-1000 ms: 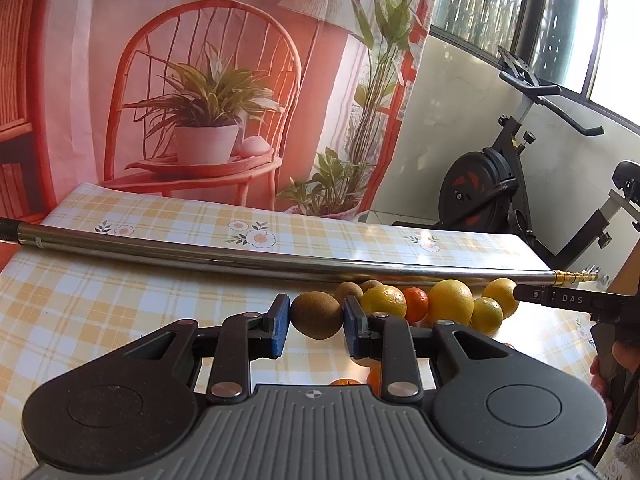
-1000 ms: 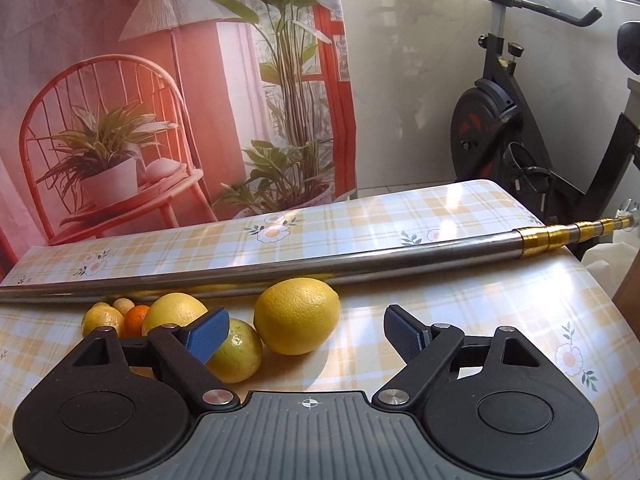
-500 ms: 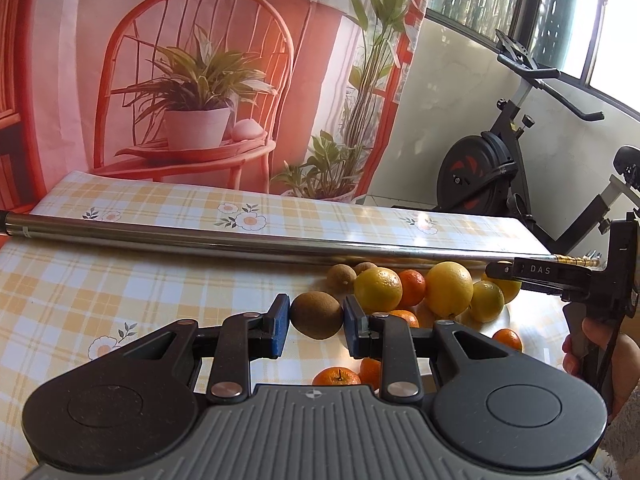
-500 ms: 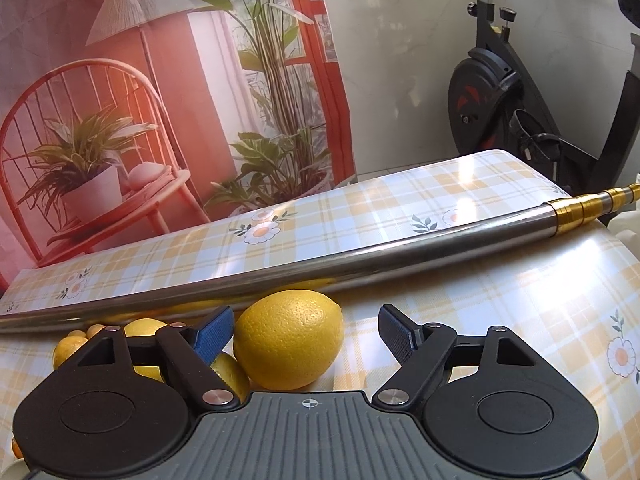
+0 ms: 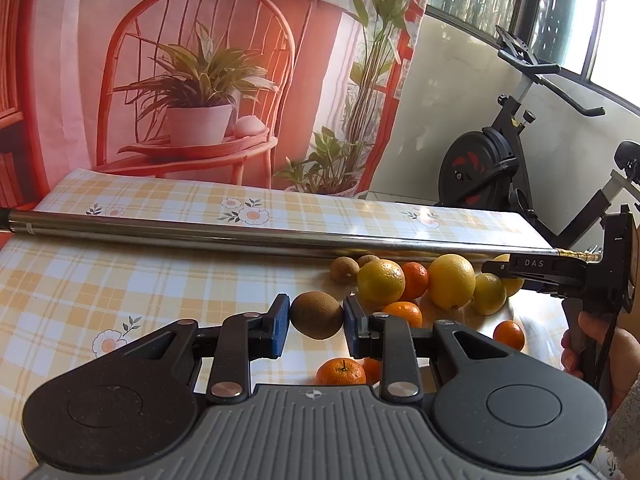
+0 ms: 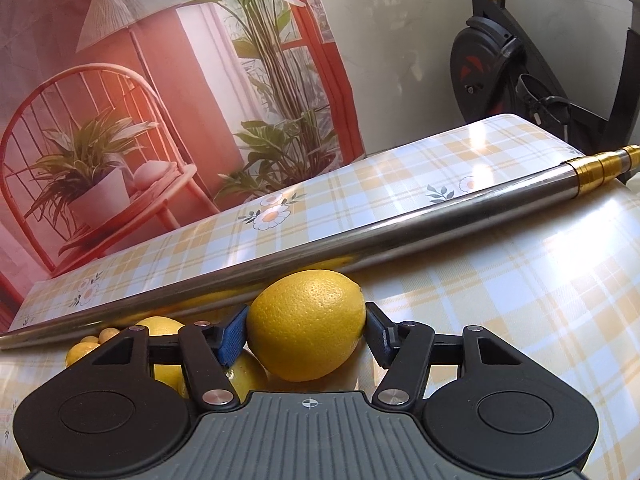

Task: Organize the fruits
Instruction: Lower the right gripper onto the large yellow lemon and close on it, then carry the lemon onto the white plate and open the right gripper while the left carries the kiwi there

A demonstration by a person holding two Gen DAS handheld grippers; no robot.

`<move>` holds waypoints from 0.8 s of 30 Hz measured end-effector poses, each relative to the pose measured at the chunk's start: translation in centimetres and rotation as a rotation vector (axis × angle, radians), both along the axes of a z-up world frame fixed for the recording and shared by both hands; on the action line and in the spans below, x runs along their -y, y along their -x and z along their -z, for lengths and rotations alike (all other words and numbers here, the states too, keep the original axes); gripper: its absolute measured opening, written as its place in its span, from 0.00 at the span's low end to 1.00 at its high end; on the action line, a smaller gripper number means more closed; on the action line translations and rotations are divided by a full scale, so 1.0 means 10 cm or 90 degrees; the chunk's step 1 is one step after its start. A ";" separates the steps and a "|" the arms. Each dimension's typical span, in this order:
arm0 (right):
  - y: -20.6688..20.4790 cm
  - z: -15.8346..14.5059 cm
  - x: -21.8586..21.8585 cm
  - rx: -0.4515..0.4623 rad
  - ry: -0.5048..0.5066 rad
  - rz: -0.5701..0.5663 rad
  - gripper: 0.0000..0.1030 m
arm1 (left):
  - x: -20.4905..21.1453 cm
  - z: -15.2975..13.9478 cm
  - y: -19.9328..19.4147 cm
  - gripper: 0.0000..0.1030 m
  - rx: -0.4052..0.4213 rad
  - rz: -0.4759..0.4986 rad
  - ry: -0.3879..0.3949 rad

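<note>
Right wrist, jaws closing on lemon (image 6: 306, 324) touching pole (image 6: 360, 236), tbl edge near.

Fruits (image 5: 416, 284) before pole (image 5: 240, 236), apparently touching

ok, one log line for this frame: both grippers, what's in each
left gripper: shut on kiwi | right gripper: closing, pads on large lemon | fruit pile: against metal pole
</note>
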State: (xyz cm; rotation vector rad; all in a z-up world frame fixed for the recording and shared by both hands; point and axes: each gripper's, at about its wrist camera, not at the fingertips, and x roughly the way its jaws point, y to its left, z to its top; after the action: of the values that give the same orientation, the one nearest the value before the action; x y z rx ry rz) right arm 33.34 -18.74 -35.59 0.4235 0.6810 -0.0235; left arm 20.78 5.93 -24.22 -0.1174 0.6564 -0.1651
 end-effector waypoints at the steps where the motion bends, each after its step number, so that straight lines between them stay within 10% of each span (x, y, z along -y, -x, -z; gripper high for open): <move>1: 0.00 -0.01 -0.02 -0.003 0.010 0.004 0.55 | 0.00 -0.01 0.01 0.29 0.001 0.000 0.001; 24: 0.91 -0.58 -0.16 0.051 0.006 0.011 0.55 | -0.04 -0.20 0.47 0.29 0.011 0.029 0.004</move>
State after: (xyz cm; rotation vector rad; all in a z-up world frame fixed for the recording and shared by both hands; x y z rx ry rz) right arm 24.21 -17.16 -29.81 0.4199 0.5974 -0.0261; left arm 16.06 6.30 -22.25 -0.1068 0.6414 -0.2125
